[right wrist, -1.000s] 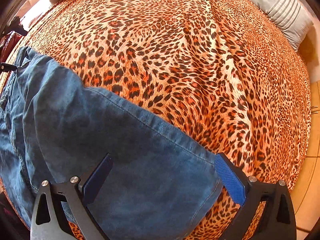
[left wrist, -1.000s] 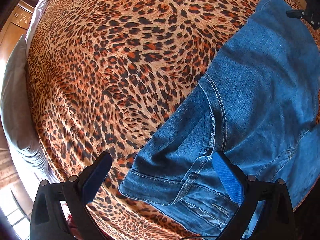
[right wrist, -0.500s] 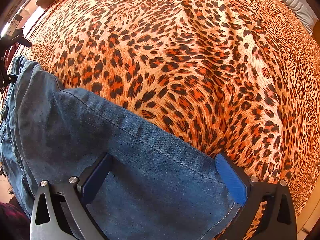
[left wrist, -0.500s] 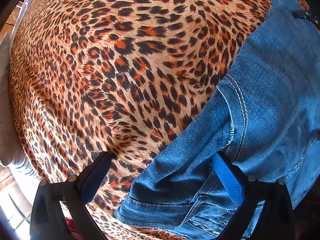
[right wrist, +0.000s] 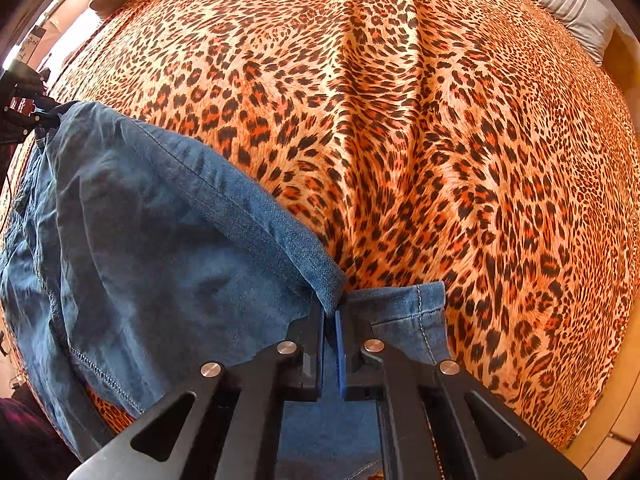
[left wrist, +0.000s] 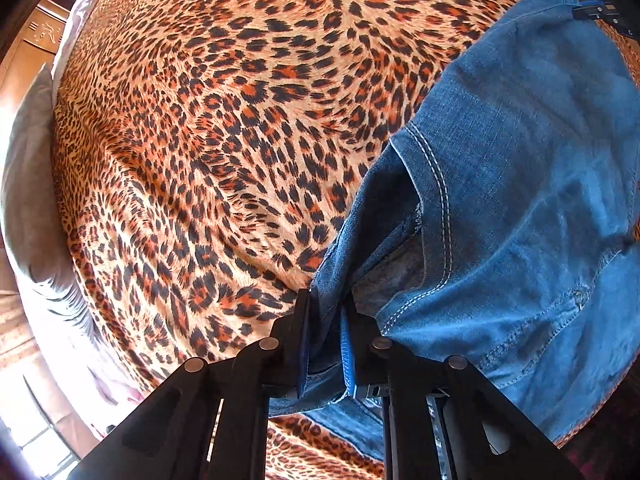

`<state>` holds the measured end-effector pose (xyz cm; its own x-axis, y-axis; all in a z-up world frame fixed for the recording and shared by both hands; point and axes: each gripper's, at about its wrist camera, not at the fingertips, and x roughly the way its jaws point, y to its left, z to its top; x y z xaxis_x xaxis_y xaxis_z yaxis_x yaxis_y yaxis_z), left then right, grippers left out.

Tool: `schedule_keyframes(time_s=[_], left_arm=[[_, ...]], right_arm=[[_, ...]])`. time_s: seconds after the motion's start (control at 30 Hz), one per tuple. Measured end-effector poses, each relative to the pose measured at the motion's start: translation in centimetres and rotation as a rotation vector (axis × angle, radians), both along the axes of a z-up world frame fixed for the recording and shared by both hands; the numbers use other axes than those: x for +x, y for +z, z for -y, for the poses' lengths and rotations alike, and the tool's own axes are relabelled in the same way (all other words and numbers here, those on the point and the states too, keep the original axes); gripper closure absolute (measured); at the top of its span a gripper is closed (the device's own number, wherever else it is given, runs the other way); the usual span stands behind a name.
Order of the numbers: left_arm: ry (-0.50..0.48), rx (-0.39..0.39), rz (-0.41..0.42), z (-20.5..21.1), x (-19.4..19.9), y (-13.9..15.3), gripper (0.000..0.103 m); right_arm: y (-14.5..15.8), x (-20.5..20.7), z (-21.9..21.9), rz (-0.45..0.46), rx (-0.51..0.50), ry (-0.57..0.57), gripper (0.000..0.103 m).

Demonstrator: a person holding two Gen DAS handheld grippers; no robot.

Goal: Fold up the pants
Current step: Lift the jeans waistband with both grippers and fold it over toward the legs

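Blue denim pants lie on a leopard-print bedspread. My left gripper is shut on the pants' waistband end, pinching a fold of denim beside a stitched seam. My right gripper is shut on the pants near the leg hem, with the hem corner bunched up to the right of the fingers. The denim is lifted slightly at both pinches. The right gripper shows at the far top right of the left wrist view, and the left gripper at the far left of the right wrist view.
The bedspread spreads wide ahead of both grippers. A grey striped pillow lies at the far right corner. Another grey pillow lies along the bed's left edge, beside a wooden headboard.
Both grippers have gone from wide open over the denim to shut on it. The fabric is now bunched and raised at each pinch.
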<state>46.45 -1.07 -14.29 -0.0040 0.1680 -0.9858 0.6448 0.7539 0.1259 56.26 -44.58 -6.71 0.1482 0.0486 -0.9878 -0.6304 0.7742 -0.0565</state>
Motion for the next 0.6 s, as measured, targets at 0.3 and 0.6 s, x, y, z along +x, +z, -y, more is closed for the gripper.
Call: schedule_keyframes(time_s=[0.3,0.6], left_arm=[[0.04,0.002,0.089,0.6,-2.9,5.0,0.092],[0.075,-0.027,0.196,2.9,-10.9,14.7,0.092]], right_arm=[[4.8,-5.9,0.8,0.064,0.041,-0.035,0.099],[10.8,-15.3,2.9,0.115,0.099,-0.105,0.099]])
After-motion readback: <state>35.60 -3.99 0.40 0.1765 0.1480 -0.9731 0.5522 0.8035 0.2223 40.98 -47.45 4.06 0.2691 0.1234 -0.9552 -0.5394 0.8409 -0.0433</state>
